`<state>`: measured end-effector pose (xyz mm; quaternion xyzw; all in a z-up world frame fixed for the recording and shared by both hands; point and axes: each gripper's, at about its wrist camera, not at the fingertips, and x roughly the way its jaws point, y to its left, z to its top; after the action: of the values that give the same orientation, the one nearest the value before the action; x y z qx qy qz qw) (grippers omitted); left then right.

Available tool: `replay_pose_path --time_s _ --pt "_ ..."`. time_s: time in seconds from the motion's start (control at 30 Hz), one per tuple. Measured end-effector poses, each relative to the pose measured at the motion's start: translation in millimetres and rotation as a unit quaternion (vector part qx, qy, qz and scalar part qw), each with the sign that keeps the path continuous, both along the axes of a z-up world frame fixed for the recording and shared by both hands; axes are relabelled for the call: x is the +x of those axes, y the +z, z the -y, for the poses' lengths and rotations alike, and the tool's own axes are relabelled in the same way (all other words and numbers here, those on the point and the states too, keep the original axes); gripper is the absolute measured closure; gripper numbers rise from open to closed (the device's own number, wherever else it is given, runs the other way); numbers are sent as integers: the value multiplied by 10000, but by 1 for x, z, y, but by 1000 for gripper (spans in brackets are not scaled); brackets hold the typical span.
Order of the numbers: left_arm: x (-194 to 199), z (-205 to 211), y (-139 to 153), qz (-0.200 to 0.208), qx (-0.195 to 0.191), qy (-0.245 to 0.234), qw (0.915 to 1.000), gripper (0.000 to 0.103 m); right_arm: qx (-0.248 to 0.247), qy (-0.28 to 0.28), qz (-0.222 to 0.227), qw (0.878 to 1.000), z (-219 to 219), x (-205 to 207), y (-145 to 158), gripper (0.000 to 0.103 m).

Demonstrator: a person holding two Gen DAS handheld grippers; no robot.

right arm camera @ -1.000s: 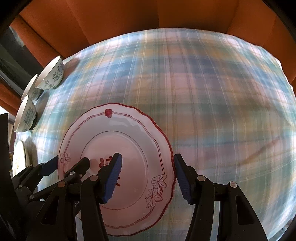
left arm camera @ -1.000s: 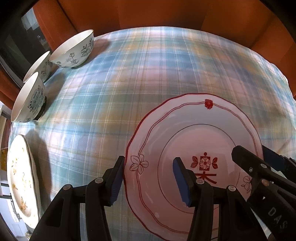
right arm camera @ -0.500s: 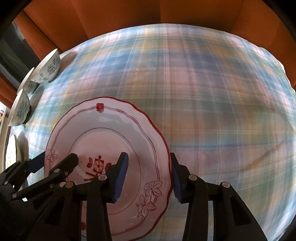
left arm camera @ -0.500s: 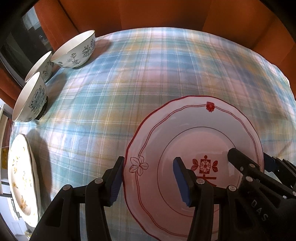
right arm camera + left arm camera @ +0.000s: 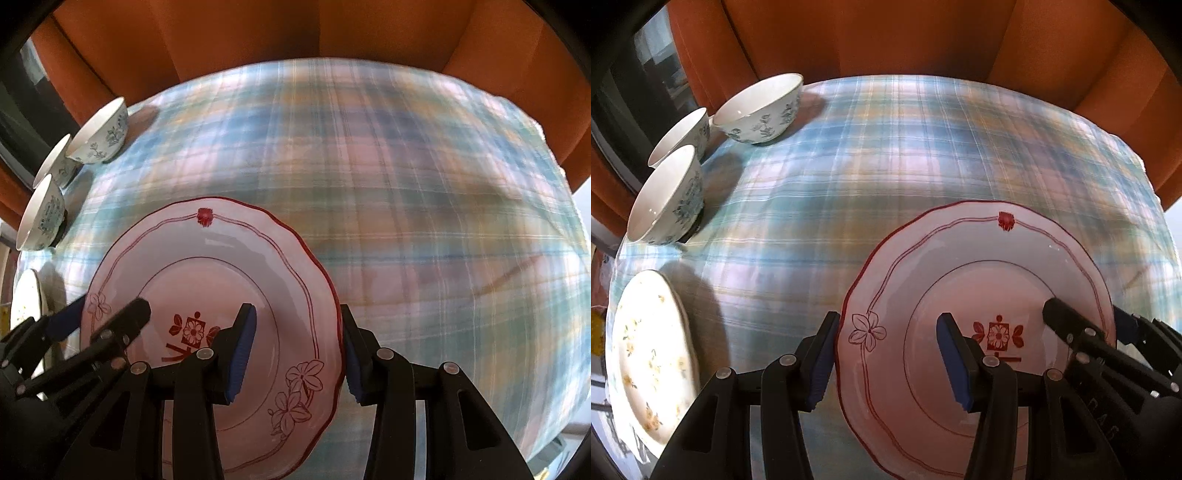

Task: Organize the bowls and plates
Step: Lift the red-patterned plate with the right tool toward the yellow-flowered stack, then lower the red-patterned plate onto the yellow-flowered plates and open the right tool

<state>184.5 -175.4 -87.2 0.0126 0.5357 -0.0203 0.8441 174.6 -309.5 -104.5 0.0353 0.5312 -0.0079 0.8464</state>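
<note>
Gripping opposite rims, left gripper (image 5: 886,356) and right gripper (image 5: 295,350) share the red-trimmed plate (image 5: 979,295) for balance; bowls (image 5: 713,144) occupy the table's far-left corner.

Plates and bowls on the plaid cloth

A white scalloped plate (image 5: 982,295) with red rim, red flowers and a red centre emblem sits face up, held at both side edges; three white bowls (image 5: 759,109) with blue floral print stand upright, clustered at the far left edge; a cream plate (image 5: 646,354) with small yellow flowers lies at the near left.
</note>
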Motion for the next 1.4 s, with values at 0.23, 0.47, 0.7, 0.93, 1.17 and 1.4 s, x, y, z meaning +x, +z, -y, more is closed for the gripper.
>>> replay_pose_path --time_s 0.23,0.47,0.7,0.93,1.17,1.4 --pt "-15 -38 22 186 -87 -250 9995 50 -130 -299 190 9993 -42 -17 24 56" --pt "-25 -75 36 375 -166 -327 9986 50 -213 -448 361 9981 -83 -32 43 56" --pt "-34 -111 46 498 -273 -354 9978 50 -346 -460 540 9969 -118 -40 58 56" --pt "-42 -147 50 611 -316 -274 9973 50 -385 -390 602 9967 -155 -47 61 56" --pt "-49 -184 47 619 -336 -148 9974 50 -388 -265 573 9973 -193 -51 56 56" --pt "-51 -223 37 481 -340 66 9982 50 -427 -7 460 9980 -234 -46 48 56"
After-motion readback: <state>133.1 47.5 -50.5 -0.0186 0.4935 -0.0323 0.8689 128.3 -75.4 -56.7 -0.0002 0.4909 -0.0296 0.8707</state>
